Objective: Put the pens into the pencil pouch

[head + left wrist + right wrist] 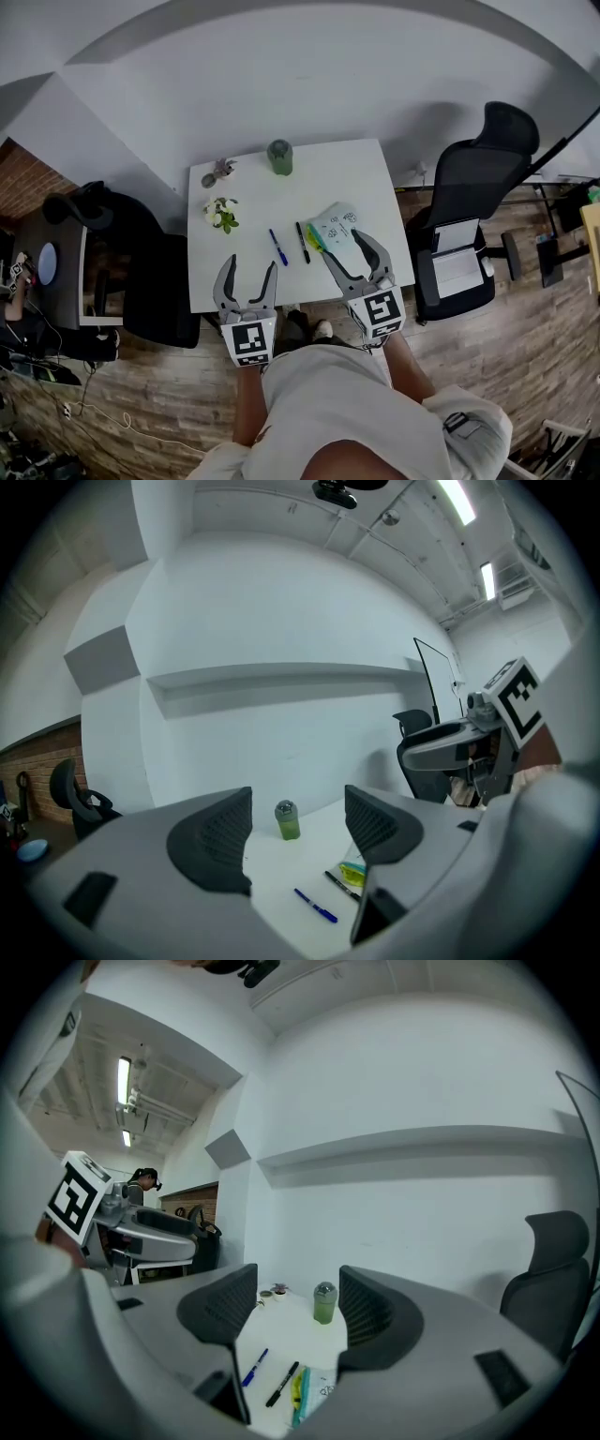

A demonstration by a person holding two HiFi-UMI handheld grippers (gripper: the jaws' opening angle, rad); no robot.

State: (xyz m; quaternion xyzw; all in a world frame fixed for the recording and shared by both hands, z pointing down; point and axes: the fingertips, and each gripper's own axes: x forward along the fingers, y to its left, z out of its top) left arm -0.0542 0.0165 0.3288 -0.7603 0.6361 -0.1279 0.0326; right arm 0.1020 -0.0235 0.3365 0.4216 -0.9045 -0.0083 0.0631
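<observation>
found left tongs (pixel 250 265) and right tongs (pixel 345 244) released, empty, poised at near edge of tabletop (pixel 328 178), likely lining up for pickup. found blue pen (pixel 278 247) and black pen (pixel 303 242) loose just beside pencil pouch (pixel 333 228), not yet inside.

The left gripper (pixel 250 266) and the right gripper (pixel 343 244) are held out in front, side by side, both pointing forward and almost flat. Each one has its jaws wide apart and holds nothing. The right one sits a bit farther forward.
</observation>
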